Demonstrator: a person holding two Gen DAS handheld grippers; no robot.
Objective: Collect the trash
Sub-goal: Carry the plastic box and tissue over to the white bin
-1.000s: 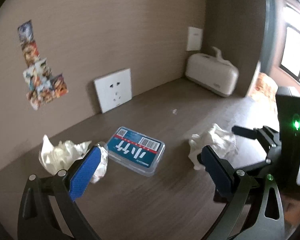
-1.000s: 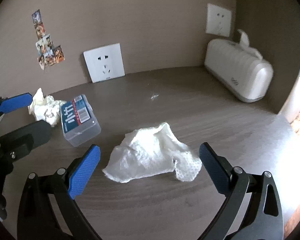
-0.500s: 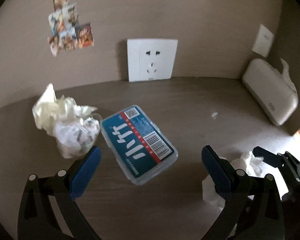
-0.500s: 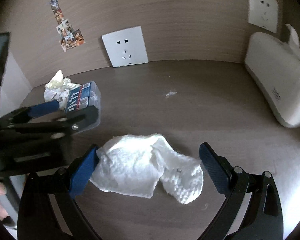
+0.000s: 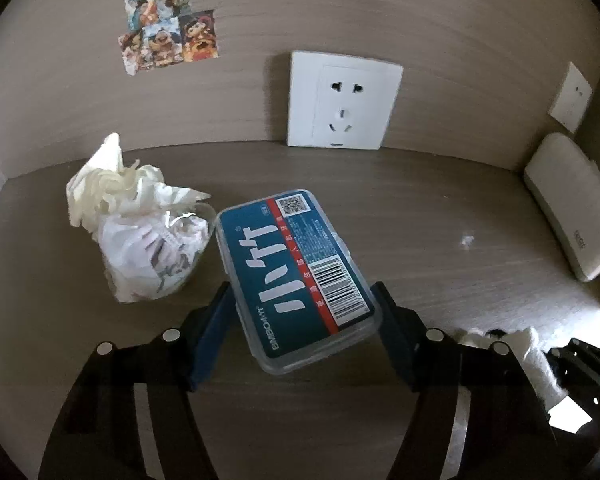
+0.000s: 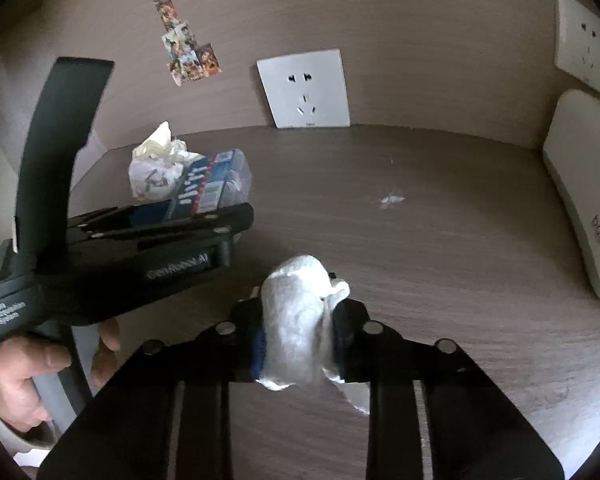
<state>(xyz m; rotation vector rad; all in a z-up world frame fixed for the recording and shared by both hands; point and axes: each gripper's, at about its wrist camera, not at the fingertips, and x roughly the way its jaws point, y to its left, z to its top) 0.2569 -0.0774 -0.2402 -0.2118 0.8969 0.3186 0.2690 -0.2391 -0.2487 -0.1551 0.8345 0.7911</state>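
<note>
pinching the plastic box (image 5: 296, 276), left gripper (image 5: 302, 332); right gripper (image 6: 300, 336) squeezes tissue (image 6: 296, 320).

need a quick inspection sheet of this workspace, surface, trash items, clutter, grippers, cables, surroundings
surface: dark wood-grain desk, a small white scrap lying on it
job's things: clear plastic box with blue label, between the left fingers; white tissue pinched by the right gripper; crumpled paper wad on the desk, against the box's left side
clutter: white tissue dispenser at the right wall
grippers: left gripper closed on the plastic box; right gripper shut on the tissue
cables: nothing seen
surroundings: wall socket behind the desk, second socket on the right, stickers on the wall
</note>
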